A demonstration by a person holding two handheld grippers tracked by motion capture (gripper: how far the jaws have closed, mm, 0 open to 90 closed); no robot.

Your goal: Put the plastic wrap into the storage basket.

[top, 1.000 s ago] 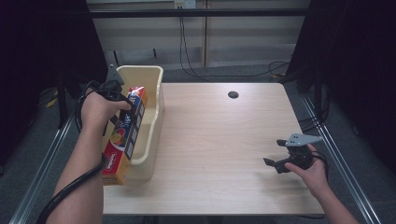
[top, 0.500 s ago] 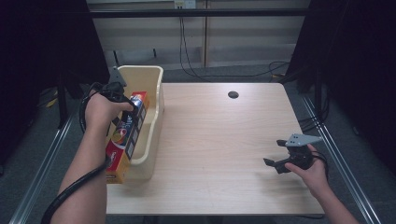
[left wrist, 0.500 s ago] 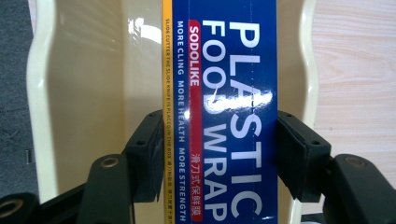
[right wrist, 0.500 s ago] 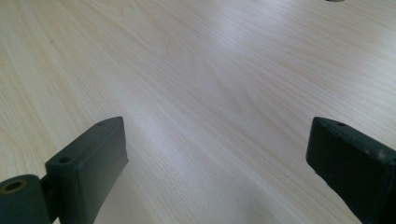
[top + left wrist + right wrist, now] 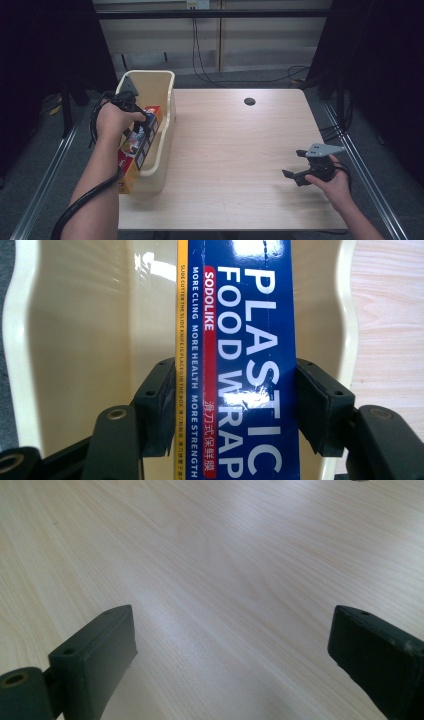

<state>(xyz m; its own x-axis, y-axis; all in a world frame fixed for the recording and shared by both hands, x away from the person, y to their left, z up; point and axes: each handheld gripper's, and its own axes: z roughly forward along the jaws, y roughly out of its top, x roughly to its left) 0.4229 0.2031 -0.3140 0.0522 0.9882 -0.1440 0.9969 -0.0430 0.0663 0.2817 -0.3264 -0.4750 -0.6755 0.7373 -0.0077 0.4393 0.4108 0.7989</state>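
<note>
The left gripper [image 5: 235,405] is clamped on a box [image 5: 240,340] of plastic food wrap, one black jaw pressed against each long side of it, as the left gripper view shows close up. That view looks down the box's blue face with its white lettering and yellow edge strip, and past it into the cream bin [image 5: 75,340], whose glossy inner walls lie on both sides of the box; a strip of the wooden table [image 5: 390,315] shows beyond the bin's rim at the right. The high view gives the wider layout that the close view lacks: the bin [image 5: 165,135] stands on the left edge of the table [image 5: 240,150], and the box [image 5: 137,150] lies lengthwise in it, tilted, its near end sticking out over the bin's near rim. There the left gripper [image 5: 135,112] sits over the box's far half, with its cable trailing back along the forearm. The right gripper [image 5: 300,175] rests low over the table's right side, well apart from the bin. The right gripper view shows its jaws spread wide with nothing but bare wood grain between them.
</note>
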